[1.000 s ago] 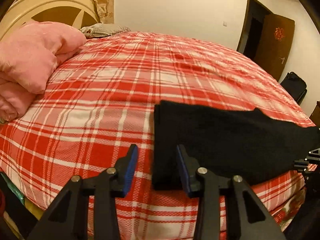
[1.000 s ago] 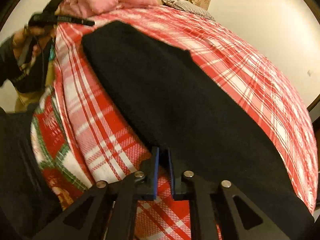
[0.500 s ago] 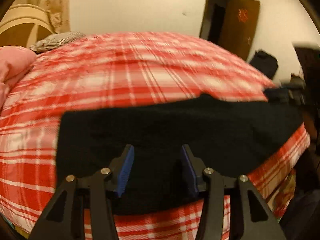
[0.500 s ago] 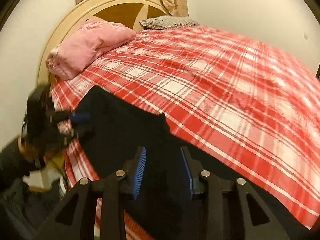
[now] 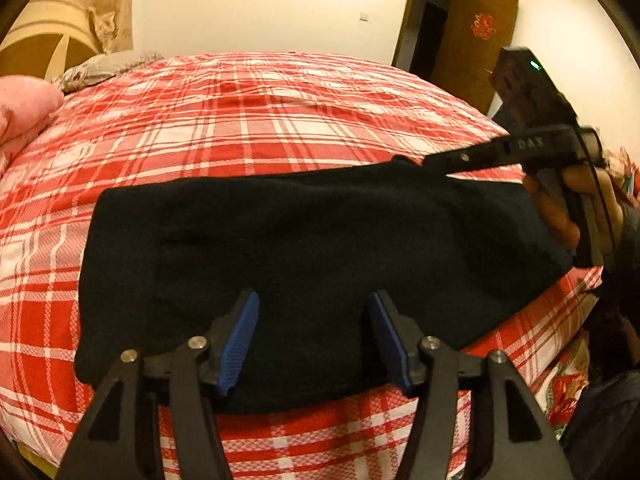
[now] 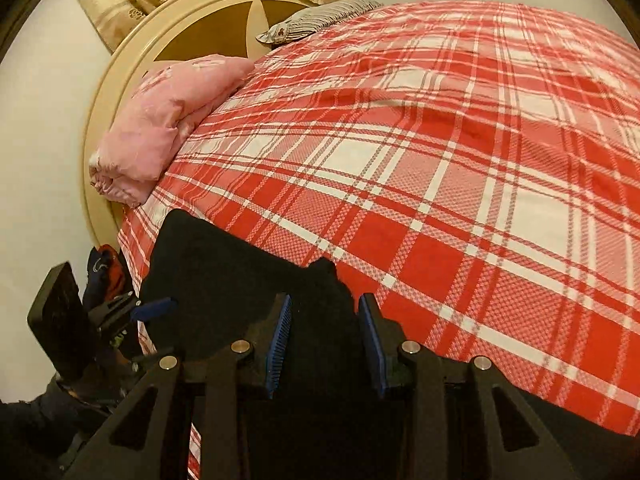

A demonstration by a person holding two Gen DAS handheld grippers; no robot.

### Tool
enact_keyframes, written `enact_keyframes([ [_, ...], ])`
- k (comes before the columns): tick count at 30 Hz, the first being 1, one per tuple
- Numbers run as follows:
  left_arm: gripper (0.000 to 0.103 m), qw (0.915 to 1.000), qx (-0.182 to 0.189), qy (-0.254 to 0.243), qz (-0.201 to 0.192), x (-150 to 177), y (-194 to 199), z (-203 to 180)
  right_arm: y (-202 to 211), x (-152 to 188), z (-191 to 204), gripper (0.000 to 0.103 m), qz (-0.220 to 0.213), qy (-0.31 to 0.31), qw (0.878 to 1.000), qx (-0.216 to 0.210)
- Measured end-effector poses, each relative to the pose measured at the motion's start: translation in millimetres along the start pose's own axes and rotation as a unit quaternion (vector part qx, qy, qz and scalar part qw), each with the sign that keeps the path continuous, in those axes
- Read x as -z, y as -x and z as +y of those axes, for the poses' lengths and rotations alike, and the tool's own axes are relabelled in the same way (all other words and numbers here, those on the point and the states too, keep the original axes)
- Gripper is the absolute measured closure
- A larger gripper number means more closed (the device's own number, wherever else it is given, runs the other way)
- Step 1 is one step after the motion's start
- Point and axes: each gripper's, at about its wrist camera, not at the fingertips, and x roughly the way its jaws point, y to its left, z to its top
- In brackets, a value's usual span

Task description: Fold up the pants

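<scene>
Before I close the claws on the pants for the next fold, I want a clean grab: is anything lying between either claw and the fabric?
Nothing visible. Both the left claw and the right claw are open directly over the black pants, which lie flat on the plaid bedspread. The pink quilt sits well away by the headboard.

- 1 pr black pants (image 5: pixel 320 248)
- 2 grippers: left gripper (image 5: pixel 314 336), right gripper (image 6: pixel 324 340)
- 1 bed (image 6: pixel 460 160)
- 1 pink quilt (image 6: pixel 168 120), 10 o'clock
- 1 pillow (image 6: pixel 320 20)
- 1 door (image 5: pixel 476 44)
</scene>
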Motion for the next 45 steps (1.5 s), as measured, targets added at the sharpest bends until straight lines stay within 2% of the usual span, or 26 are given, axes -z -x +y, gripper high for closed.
enact_keyframes([
  [3,0.035,0.9999,-0.009,-0.014,-0.002,1.9,-0.5,-5.5,-13.3,-3.5,-5.6,0.066,0.016,-0.023,0.999,-0.02],
  [5,0.033,0.9998,-0.012,-0.016,-0.002,2.2,-1.1,-7.3,-15.1,-5.3,-11.5,0.068,0.011,-0.044,0.998,-0.037],
  [6,0.033,0.9998,-0.013,-0.017,-0.002,2.4,-0.7,-7.6,-14.7,-6.6,-13.5,0.087,0.01,-0.056,0.997,-0.046],
  [7,0.033,0.9997,-0.014,-0.018,-0.001,2.4,-0.1,-7.9,-12.0,-7.2,-13.9,0.096,0.004,-0.061,0.997,-0.048],
  [11,0.033,0.9998,-0.01,-0.019,0.001,3.2,0.9,-5.5,7.0,-8.6,0.3,0.097,-0.034,-0.032,0.998,-0.03],
  [13,0.032,0.9996,-0.013,-0.025,0.0,4.6,0.1,-6.7,-1.0,-11.3,-0.1,0.097,-0.022,-0.031,0.999,0.014],
  [15,0.029,0.9993,-0.017,-0.033,-0.001,5.6,-1.0,-10.5,-14.5,-10.1,-5.1,0.097,-0.001,-0.034,0.999,0.022],
  [17,0.029,0.9988,-0.025,-0.042,0.001,5.2,-1.2,-14.1,-14.8,-8.2,-6.5,0.094,-0.006,-0.035,0.999,0.018],
  [18,0.029,0.9987,-0.026,-0.044,0.003,4.7,-0.2,-14.9,-12.0,-7.3,-7.4,0.081,-0.006,-0.041,0.999,0.014],
  [19,0.029,0.9988,-0.024,-0.043,0.005,3.2,1.4,-15.1,-6.7,-5.6,-8.4,0.062,-0.006,-0.048,0.999,0.016],
  [20,0.029,0.9989,-0.02,-0.041,0.006,1.5,3.2,-15.7,1.2,-2.5,-8.6,0.056,-0.008,-0.046,0.999,0.025],
  [24,0.032,0.9978,-0.006,-0.066,-0.003,-8.6,10.4,-30.9,43.7,15.8,-17.6,0.055,-0.019,-0.031,0.997,0.065],
  [28,0.051,0.9937,0.047,-0.101,0.005,-19.0,8.9,-60.7,108.7,49.1,-43.7,0.055,-0.046,-0.067,0.991,0.103],
  [30,0.057,0.9896,0.076,-0.121,0.015,-24.4,3.5,-79.4,145.0,67.0,-55.6,0.055,-0.064,-0.086,0.986,0.131],
  [33,0.057,0.9816,0.101,-0.16,0.021,-31.1,-1.6,-110.2,200.4,97.7,-67.9,0.055,-0.091,-0.112,0.973,0.178],
  [36,0.057,0.9697,0.124,-0.209,0.022,-37.2,-4.4,-144.4,252.4,131.0,-79.5,0.055,-0.122,-0.145,0.96,0.207],
  [39,0.057,0.9553,0.153,-0.251,0.031,-40.8,-11.5,-178.9,299.6,163.7,-93.3,0.055,-0.159,-0.182,0.94,0.241],
  [44,0.057,0.9312,0.182,-0.312,0.047,-35.2,-27.4,-234.8,361.4,213.6,-114.2,0.055,-0.219,-0.241,0.905,0.276],
  [45,0.057,0.9293,0.183,-0.317,0.051,-33.8,-31.1,-242.0,372.0,223.0,-117.0,0.055,-0.228,-0.251,0.898,0.28],
])
